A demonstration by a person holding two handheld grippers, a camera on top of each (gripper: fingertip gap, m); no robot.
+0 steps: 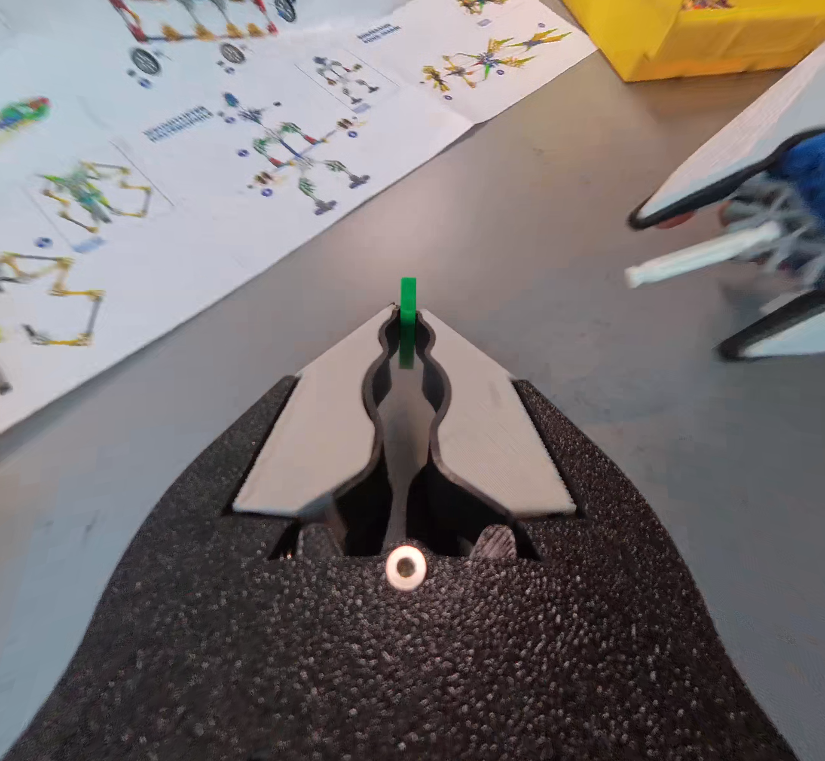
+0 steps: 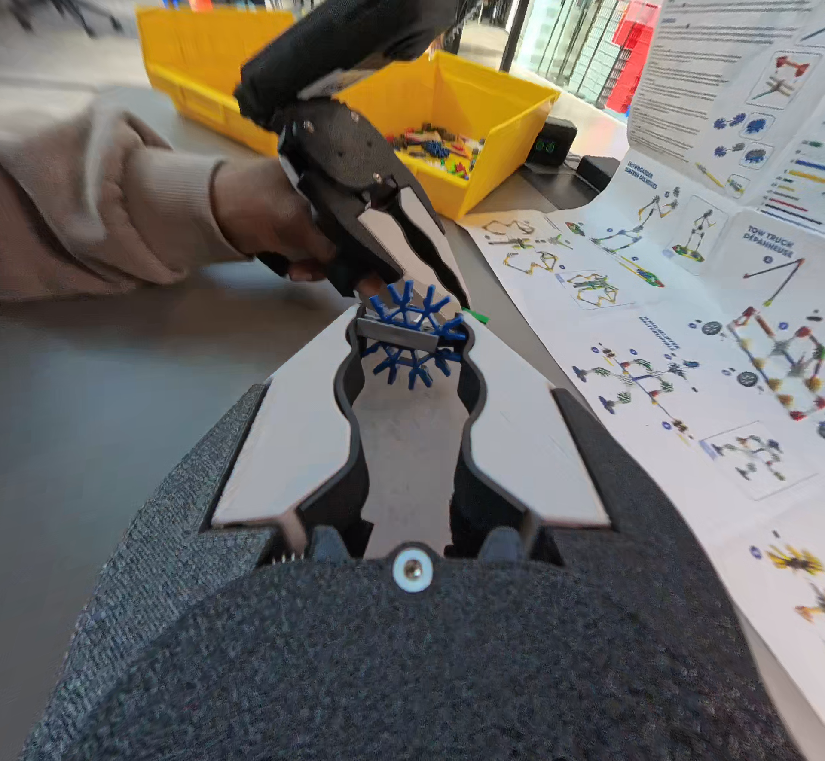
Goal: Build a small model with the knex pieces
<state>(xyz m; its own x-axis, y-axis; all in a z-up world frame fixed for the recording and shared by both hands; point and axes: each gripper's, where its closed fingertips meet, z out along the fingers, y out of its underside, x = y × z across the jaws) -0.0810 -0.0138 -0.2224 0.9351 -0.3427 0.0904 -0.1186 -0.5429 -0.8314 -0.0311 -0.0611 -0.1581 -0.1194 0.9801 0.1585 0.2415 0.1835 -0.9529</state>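
Grey tabletop (image 1: 535, 213): left tongs (image 1: 407, 309) pinch green piece (image 1: 407, 324); right tongs (image 2: 408, 322) clamp blue connector (image 2: 413, 338).

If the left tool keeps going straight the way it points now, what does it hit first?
Probably the bare grey tabletop just past the flat green plastic piece pinched in the left tool. The white printed instruction sheet lies beyond; depth is unclear.

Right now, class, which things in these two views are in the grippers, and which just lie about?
In the grippers:
green piece in the left gripper
blue snowflake connector and grey rod in the right gripper

Lying about:
yellow bin of parts
instruction sheet
grey table
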